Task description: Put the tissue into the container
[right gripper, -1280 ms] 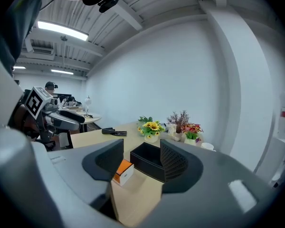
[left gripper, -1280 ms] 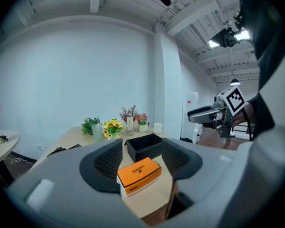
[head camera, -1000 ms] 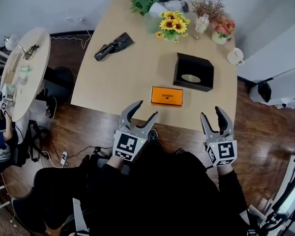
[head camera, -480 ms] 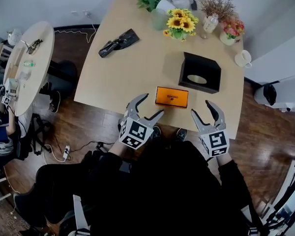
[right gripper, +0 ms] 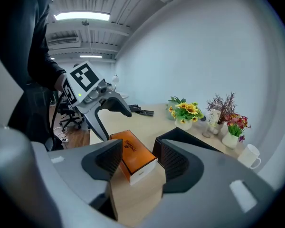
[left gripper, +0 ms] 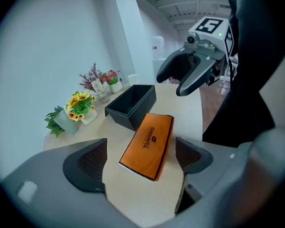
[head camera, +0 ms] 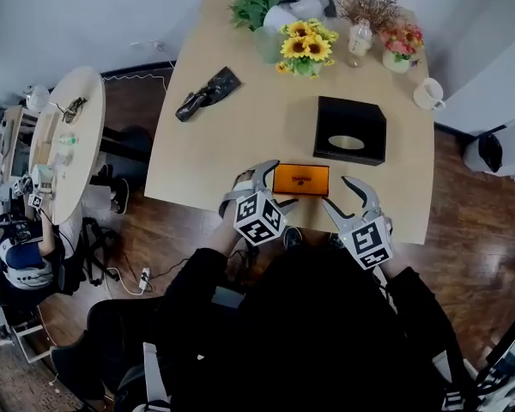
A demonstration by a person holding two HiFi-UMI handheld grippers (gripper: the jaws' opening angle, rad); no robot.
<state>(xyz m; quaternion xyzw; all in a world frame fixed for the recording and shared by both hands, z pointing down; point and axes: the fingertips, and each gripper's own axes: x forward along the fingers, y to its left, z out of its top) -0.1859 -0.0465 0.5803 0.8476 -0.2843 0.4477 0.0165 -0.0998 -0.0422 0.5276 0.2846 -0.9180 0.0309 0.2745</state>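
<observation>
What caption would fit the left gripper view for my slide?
Left hand-held gripper, jaws opening, frames the orange tissue pack lying untouched near the black container.

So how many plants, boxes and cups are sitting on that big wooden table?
Plants and flower bunches: 4 (green plant, sunflowers, dried sprigs, pink flowers)
Boxes: 2 (orange tissue pack, black container)
Cups: 1 (white mug)
Total: 7

I read the table (head camera: 240,136) as smooth pale wood with a matt finish; on it, the orange tissue pack (head camera: 300,179) looks slightly glossy, the black container (head camera: 352,114) matt.
</observation>
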